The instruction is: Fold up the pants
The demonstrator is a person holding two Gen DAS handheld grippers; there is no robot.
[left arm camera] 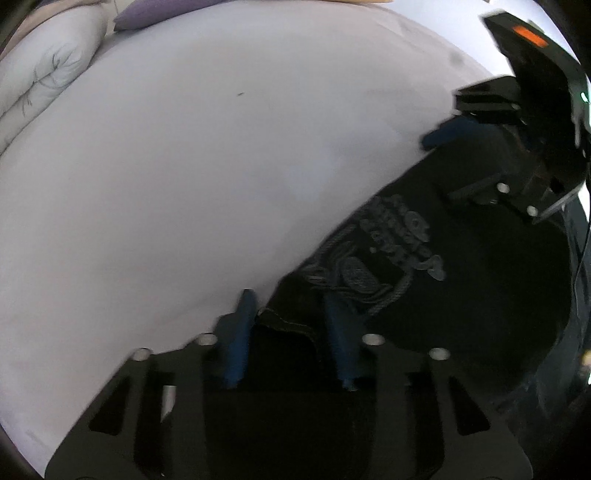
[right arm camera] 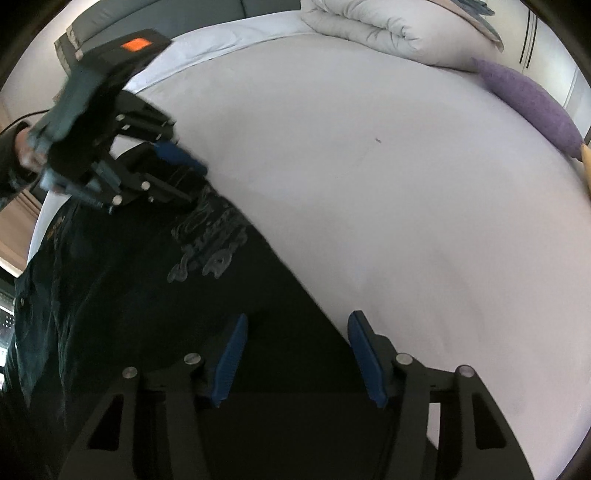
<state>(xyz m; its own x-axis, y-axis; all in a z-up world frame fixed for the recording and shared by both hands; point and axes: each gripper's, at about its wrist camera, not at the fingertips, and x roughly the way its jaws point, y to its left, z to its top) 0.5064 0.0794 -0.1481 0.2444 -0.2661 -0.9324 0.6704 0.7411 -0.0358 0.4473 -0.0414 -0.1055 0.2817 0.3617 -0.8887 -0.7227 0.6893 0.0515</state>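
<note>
Both grippers are down at the edge of the black pants (left arm camera: 461,295), which lie spread on the pale sheet of the bed (left arm camera: 184,166), their printed grey lettering (left arm camera: 406,240) facing up near the cloth's border. The left gripper (left arm camera: 291,314) points steeply down at a corner of the fabric: a stitched hem edge sits right between its blue fingers (left arm camera: 240,332), and the gap is narrow, but the picture is blurred there and I cannot tell whether the pads actually press on the cloth. From the other camera the same left gripper (right arm camera: 184,162) shows at the upper left, a hand (right arm camera: 26,151) on its handle, its blue tip lying at the pants' far edge beside the lettering (right arm camera: 210,240). Over to the right gripper (right arm camera: 295,343): its blue fingers (right arm camera: 364,354) stand clearly apart, one over the dark cloth (right arm camera: 147,295), the other over the bare sheet (right arm camera: 369,166), with the pants' straight edge running in between them and no squeeze on the fabric visible. In the left wrist view that right gripper (left arm camera: 436,142) hangs at the upper right, one blue tip at the pants' border. At the head of the bed, a folded white duvet (right arm camera: 369,26) and a purple cushion (right arm camera: 528,96) sit well apart from the pants.
</note>
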